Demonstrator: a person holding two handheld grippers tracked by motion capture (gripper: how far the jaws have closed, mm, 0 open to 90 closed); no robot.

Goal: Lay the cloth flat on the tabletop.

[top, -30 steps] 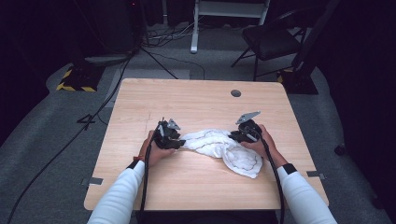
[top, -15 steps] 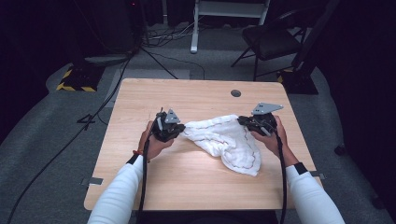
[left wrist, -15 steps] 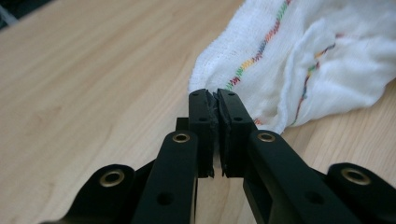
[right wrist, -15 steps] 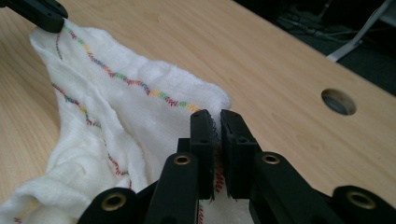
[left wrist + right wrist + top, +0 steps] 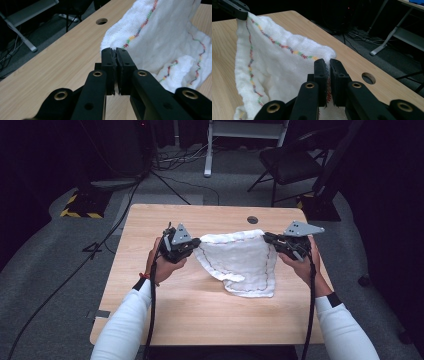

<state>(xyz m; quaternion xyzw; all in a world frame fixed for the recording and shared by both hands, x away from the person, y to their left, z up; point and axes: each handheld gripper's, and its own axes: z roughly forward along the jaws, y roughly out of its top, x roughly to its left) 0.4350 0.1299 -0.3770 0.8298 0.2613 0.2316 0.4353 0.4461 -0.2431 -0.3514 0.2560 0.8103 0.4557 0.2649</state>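
A white cloth with multicoloured stitching along its hem hangs stretched between my two grippers above the wooden table. My left gripper is shut on one upper corner; in the left gripper view the jaws pinch the cloth edge. My right gripper is shut on the other upper corner, seen up close as the right gripper clamped on the cloth hem. The cloth's lower part drapes onto the table. The left gripper also appears far off in the right gripper view.
A round cable hole lies in the table near its far edge, also visible as the hole and hole. A chair and a white stand stand on the floor beyond the table. Cables run across the floor.
Both grippers have lifted and pulled apart, left going left and right going right. The cloth, bunched on the table before, is now spread out and raised between them.
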